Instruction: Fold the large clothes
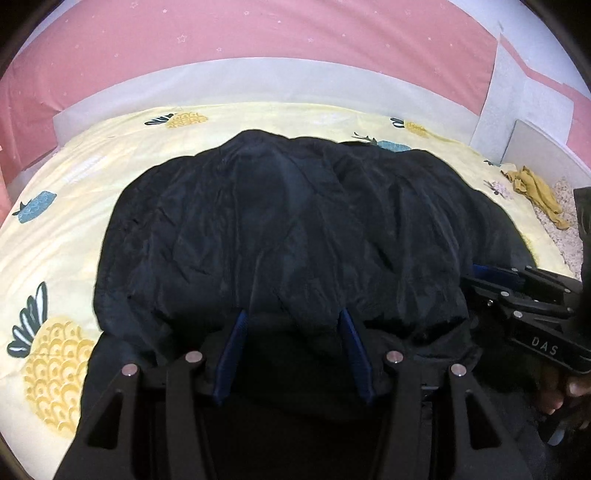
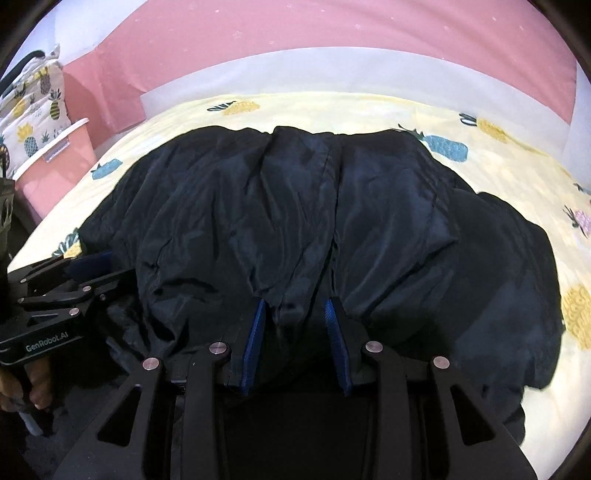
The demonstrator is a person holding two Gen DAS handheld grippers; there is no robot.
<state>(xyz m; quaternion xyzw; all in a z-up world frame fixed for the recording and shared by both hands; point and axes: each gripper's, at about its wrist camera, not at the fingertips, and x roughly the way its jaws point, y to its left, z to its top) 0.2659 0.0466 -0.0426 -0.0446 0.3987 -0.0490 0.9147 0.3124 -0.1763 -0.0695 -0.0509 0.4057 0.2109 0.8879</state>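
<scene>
From my left wrist camera I see the jacket (image 1: 295, 229), dark and crumpled, spread across the middle of the bed (image 1: 55, 229), on the yellow pineapple-print sheet. My left gripper (image 1: 291, 321) sits at the near hem with its blue pads (image 1: 232, 354) wide apart; the fabric bunches up against the tips, but nothing is pinched between them as far as I can see. At the right edge of this view the right gripper (image 1: 491, 273) lies low against the jacket's near right side, with a hand (image 1: 561, 398) on its grip. A mustard cloth (image 1: 535, 192) lies crumpled at the bed's far right corner, well apart from the jacket. A pink curtain (image 1: 258, 33) hangs behind the bed. From my right wrist camera the jacket (image 2: 314, 221) again fills the centre of the bed (image 2: 498, 155), with a seam running down its middle toward me. My right gripper (image 2: 295, 306) has its pads (image 2: 255, 343) partly open, with a fold of dark fabric lying between them; the picture is dim there, so I cannot tell whether the pads actually press it. The left gripper (image 2: 90, 264) shows at the left edge, its pads at the jacket's near left side. A pink bin (image 2: 62, 162) stands beside the bed at far left, with a pineapple-print bag (image 2: 33, 110) in it.
</scene>
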